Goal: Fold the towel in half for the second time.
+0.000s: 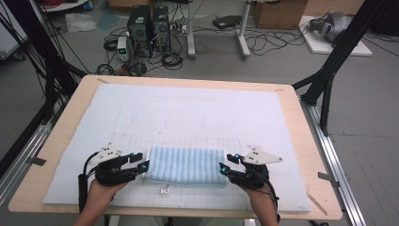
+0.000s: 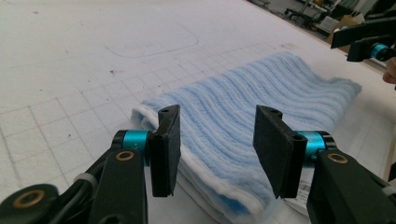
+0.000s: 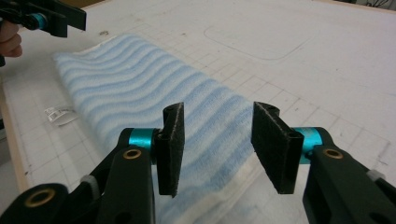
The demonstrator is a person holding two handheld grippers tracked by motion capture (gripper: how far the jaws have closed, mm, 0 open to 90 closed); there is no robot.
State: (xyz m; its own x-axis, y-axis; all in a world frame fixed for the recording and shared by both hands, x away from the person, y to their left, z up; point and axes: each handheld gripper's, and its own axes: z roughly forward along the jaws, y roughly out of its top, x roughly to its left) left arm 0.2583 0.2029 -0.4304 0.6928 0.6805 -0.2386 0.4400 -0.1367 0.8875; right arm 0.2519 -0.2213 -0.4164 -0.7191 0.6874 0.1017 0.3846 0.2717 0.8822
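In the high view, a folded towel of soft, ribbed cloth with pale blue and white stripes [image 1: 185, 165] lies flat on the white gridded foam mat [image 1: 188, 113] that covers the light wooden table [image 1: 301, 141], close to the near edge. Its long axis runs side to side across the table, and its stripes run the same way. The left gripper [image 1: 144, 165] sits at the towel's left short end and the right gripper [image 1: 225, 169] at its right short end, each pointing inward along that axis. Neither is clearly nearer; each hand has its own end. A small white tag [image 1: 164, 189] lies on the mat just beside the towel's near edge.

In the left gripper view, the jaws stand apart and released, with nothing pressed between the black pads [image 2: 166, 149]. The towel [image 2: 252, 121] starts right under and ahead of them and stretches away toward the other gripper [image 2: 369, 46] at the far end. Its folded layers show at the near edge, below the pads.

In the right gripper view, the jaws are likewise parted and hold nothing. The towel [image 3: 140, 98] runs away from between the pads [image 3: 273, 144] toward the upper left, where the other gripper [image 3: 46, 21] waits at the far end. The likely next move, I judge, depends on each pair of jaws closing on the short edge directly before it.
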